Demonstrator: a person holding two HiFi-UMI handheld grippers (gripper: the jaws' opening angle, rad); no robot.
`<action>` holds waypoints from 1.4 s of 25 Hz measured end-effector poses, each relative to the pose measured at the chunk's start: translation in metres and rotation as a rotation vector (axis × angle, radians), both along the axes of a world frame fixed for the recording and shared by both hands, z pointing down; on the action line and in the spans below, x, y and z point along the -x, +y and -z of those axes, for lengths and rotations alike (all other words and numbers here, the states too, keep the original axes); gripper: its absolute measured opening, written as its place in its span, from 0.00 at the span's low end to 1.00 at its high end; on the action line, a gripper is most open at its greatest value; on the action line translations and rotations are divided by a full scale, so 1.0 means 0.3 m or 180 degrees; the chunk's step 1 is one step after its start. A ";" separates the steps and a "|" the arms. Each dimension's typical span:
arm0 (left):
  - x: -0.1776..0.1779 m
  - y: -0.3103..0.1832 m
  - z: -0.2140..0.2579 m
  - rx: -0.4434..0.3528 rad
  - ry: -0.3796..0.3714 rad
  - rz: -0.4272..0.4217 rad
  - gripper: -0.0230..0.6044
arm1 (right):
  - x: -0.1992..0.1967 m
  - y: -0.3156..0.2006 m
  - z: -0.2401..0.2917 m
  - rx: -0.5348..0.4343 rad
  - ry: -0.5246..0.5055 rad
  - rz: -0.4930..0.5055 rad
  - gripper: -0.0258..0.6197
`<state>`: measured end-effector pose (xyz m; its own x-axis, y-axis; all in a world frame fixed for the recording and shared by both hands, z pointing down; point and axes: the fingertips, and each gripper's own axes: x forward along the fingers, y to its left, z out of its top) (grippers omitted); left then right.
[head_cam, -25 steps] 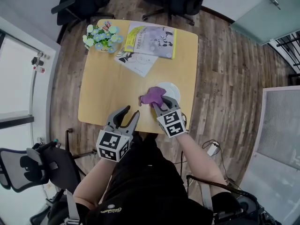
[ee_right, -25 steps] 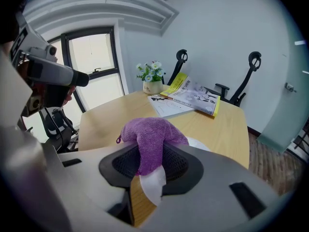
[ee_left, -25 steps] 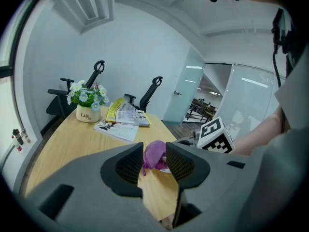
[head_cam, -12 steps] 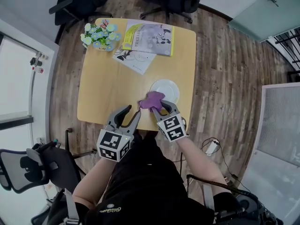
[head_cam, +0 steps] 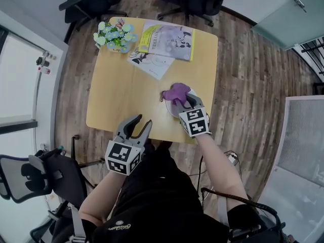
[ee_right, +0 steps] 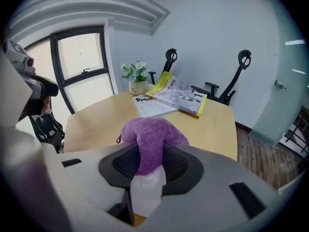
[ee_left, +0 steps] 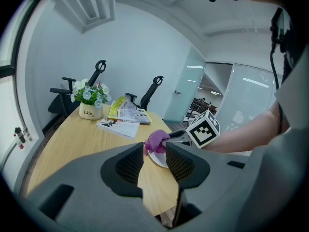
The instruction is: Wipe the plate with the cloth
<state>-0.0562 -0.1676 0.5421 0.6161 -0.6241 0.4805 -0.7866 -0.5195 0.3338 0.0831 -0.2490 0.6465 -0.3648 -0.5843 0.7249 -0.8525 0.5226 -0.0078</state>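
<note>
A white plate (head_cam: pixel 170 109) lies on the wooden table (head_cam: pixel 121 95) near its right front corner. My right gripper (head_cam: pixel 183 100) is shut on a purple cloth (head_cam: pixel 176 91) and holds it on top of the plate, hiding most of it. The right gripper view has the cloth (ee_right: pixel 149 139) bunched between the jaws, with a strip of the plate (ee_right: pixel 147 197) below it. My left gripper (head_cam: pixel 135 127) hangs open and holds nothing at the table's near edge, left of the plate. In the left gripper view, the cloth (ee_left: pixel 155 140) and plate (ee_left: pixel 158 159) lie ahead.
At the far end of the table are a pot of flowers (head_cam: pixel 114 34), a stack of magazines (head_cam: pixel 167 37) and a loose booklet (head_cam: pixel 152 62). Office chairs (head_cam: pixel 91 1) stand beyond the table, and another chair (head_cam: pixel 30 178) is at my left.
My right gripper has pushed the cloth from the plate's near left edge away and to the right, onto the plate. The left gripper has stayed open in the same place.
</note>
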 end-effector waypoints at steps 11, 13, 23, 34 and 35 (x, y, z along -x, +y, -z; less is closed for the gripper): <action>-0.023 0.006 -0.021 0.0029 -0.0003 -0.0059 0.27 | 0.019 0.142 -0.031 0.0132 -0.0103 0.0037 0.21; -0.035 0.004 -0.020 0.0022 0.0006 -0.0089 0.27 | 0.031 0.177 -0.019 0.0132 -0.0159 0.0064 0.21; -0.063 0.003 -0.017 0.0009 0.0011 -0.0163 0.27 | 0.043 0.298 -0.014 0.0224 -0.0239 0.0180 0.21; -0.031 0.005 -0.022 0.0022 -0.0017 -0.0079 0.27 | -0.078 0.094 -0.033 0.0093 -0.0012 -0.0096 0.21; -0.026 0.005 -0.022 0.0022 -0.0018 -0.0067 0.27 | -0.088 0.075 -0.030 0.0077 0.0005 -0.0116 0.21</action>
<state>-0.0483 -0.1662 0.5489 0.6262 -0.6078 0.4883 -0.7775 -0.5336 0.3330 0.1096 -0.2265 0.6556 -0.3424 -0.5796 0.7395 -0.8710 0.4909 -0.0186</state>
